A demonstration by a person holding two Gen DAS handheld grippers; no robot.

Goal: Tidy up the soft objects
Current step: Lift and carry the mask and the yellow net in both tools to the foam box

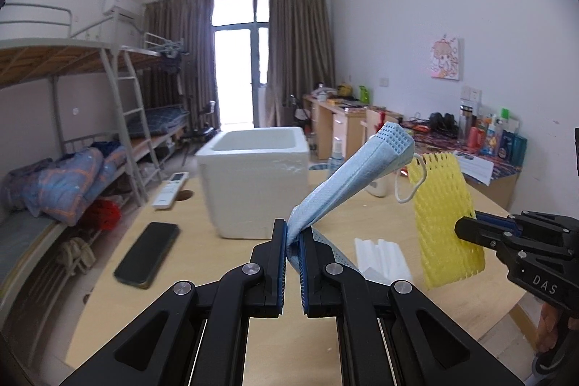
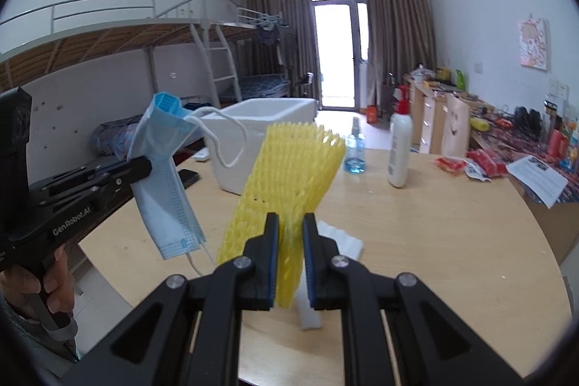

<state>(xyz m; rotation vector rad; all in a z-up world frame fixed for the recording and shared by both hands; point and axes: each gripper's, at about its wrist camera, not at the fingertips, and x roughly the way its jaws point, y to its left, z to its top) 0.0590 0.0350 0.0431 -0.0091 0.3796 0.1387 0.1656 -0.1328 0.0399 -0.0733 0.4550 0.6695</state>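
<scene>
My left gripper [image 1: 294, 234] is shut on a blue face mask [image 1: 358, 172], which sticks up and to the right above the wooden table [image 1: 181, 277]; its white ear loop [image 1: 409, 190] dangles. In the right wrist view the same left gripper [image 2: 143, 167] pinches the mask [image 2: 163, 176] at the left. My right gripper [image 2: 290, 223] is shut on a yellow foam net sleeve [image 2: 293, 169], held upright; it appears at the right of the left wrist view as a gripper [image 1: 466, 228] on the net [image 1: 441, 212]. A white foam box [image 1: 253, 183], open on top, stands beyond both.
A black phone [image 1: 148, 254] and a white remote [image 1: 170, 189] lie left of the box. White foam pieces [image 1: 380, 259] lie on the table under the grippers. A white lotion bottle [image 2: 400, 147], a blue spray bottle [image 2: 354, 151] and red packets [image 2: 470, 165] stand farther right. Bunk beds line the left wall.
</scene>
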